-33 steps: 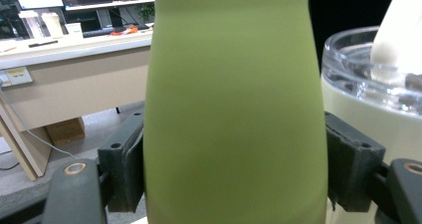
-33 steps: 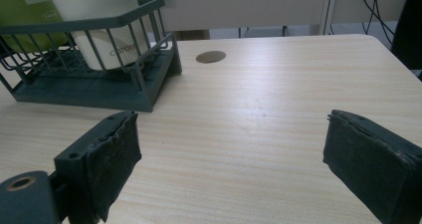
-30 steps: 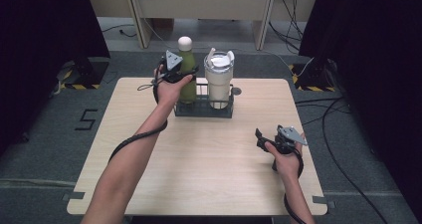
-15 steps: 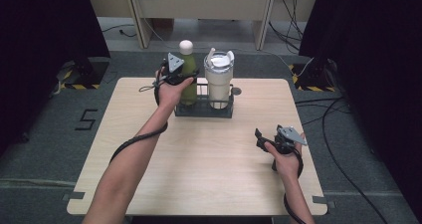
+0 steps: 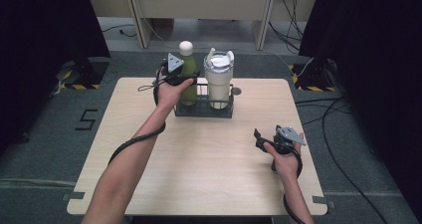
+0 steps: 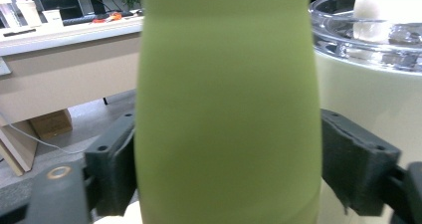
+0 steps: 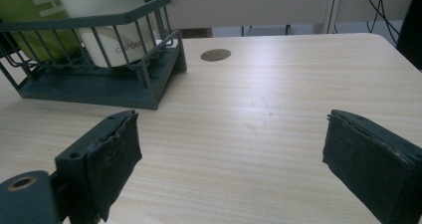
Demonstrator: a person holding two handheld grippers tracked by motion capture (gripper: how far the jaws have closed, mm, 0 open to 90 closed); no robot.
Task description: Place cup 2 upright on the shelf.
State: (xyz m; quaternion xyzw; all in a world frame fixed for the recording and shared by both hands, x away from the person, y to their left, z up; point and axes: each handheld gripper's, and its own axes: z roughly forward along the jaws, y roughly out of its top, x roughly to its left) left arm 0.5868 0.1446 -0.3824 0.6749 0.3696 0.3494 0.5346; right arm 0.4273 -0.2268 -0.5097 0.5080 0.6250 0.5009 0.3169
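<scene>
Little has moved vs 1 s ago: the left gripper stays at the green bottle, hand maybe a touch closer in; the right gripper is where it was. In the left gripper view its fingers sit on both sides of the bottle's body, pads against or v. nearly against it, so closed around it, though firm contact is hard to confirm. Bottle stands upright in the left half of the dark wire rack, the cream tumbler w/ clear lid just beside it on the right. Rack sits at the far-mid tabletop. Right gripper's fingers are spread wide, holding nothing, low over bare tabletop near the right edge, well apart from the rack.
</scene>
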